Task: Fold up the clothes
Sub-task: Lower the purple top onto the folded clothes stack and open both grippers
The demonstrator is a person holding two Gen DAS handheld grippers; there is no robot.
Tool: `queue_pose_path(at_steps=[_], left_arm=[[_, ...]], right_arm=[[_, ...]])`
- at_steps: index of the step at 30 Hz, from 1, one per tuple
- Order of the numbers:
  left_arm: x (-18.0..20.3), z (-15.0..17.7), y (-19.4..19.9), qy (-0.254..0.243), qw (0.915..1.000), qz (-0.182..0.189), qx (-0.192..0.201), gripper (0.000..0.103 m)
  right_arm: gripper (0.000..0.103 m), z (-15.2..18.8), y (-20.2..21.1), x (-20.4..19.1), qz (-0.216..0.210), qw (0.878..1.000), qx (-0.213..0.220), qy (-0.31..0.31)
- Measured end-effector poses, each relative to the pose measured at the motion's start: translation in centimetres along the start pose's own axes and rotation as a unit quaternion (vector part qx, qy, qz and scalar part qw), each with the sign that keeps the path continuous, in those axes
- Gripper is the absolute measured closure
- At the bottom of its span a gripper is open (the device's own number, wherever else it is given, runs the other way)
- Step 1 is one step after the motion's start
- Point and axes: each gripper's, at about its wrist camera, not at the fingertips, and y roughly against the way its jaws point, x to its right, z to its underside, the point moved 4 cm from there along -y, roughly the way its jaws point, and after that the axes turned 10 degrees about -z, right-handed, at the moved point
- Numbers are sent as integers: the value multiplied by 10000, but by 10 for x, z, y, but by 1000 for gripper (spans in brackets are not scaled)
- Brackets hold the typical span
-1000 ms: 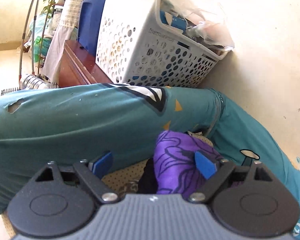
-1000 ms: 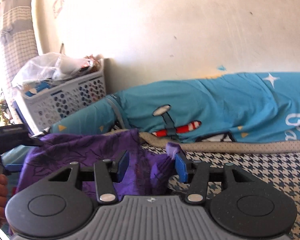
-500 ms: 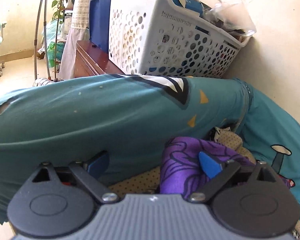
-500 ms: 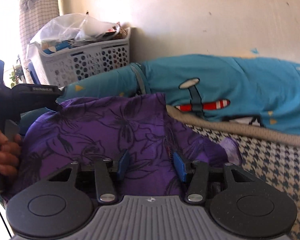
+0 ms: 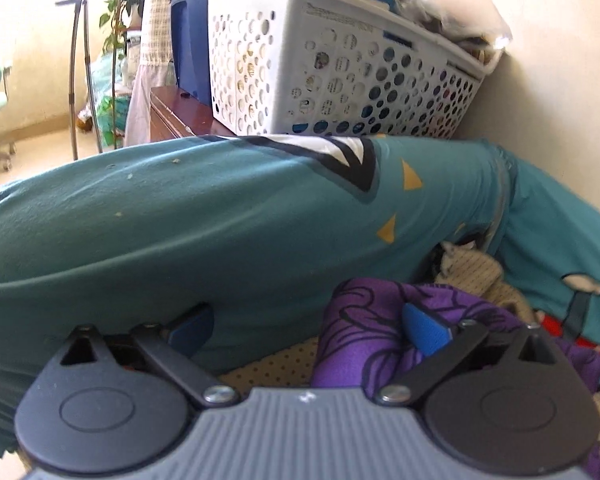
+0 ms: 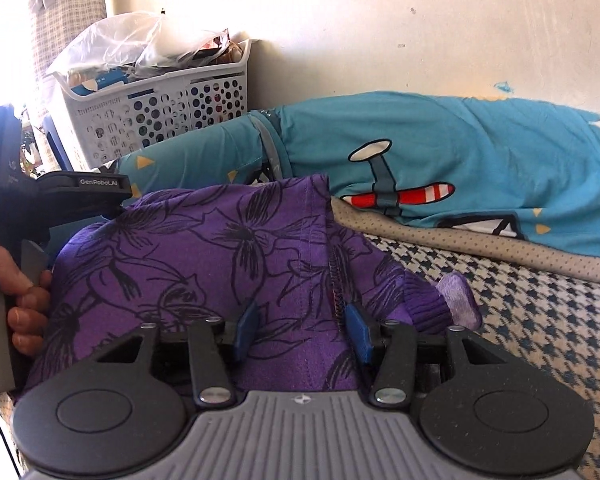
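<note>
Houndstooth bedspread [image 6: 520,320] by cream wall [image 6: 380,40] | left claw [image 5: 306,326] opening, holding nothing | right claw [image 6: 302,326] pinching purple garment [image 6: 220,248]

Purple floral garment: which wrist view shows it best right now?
The right wrist view: the purple floral garment spreads across the middle, seam and cuff visible. The left wrist view catches only a bunched fold beside one finger.
</note>
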Motion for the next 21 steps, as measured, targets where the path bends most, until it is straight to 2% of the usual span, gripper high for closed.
queue_pose_path(at_steps=[3,6,10,14,21], left_arm=[[-5,-4,18,-44,9999,127,61,2],[-2,0,45,-476,9984,52,301,0],[0,17,76,-833,9957,153,379,0],[-4,36,102,-1076,9932,307,311,0],[-17,76,128,-1089,9933,384,-89,0]], right_arm=[[55,-7,16,-4,-64,9999,96,15],[54,-10,34,-9,-38,9998,180,-5],[54,-8,55,-15,-3,9998,133,-138],[48,3,79,-22,81,9996,125,-228],[45,27,105,-24,127,9989,-74,-442]])
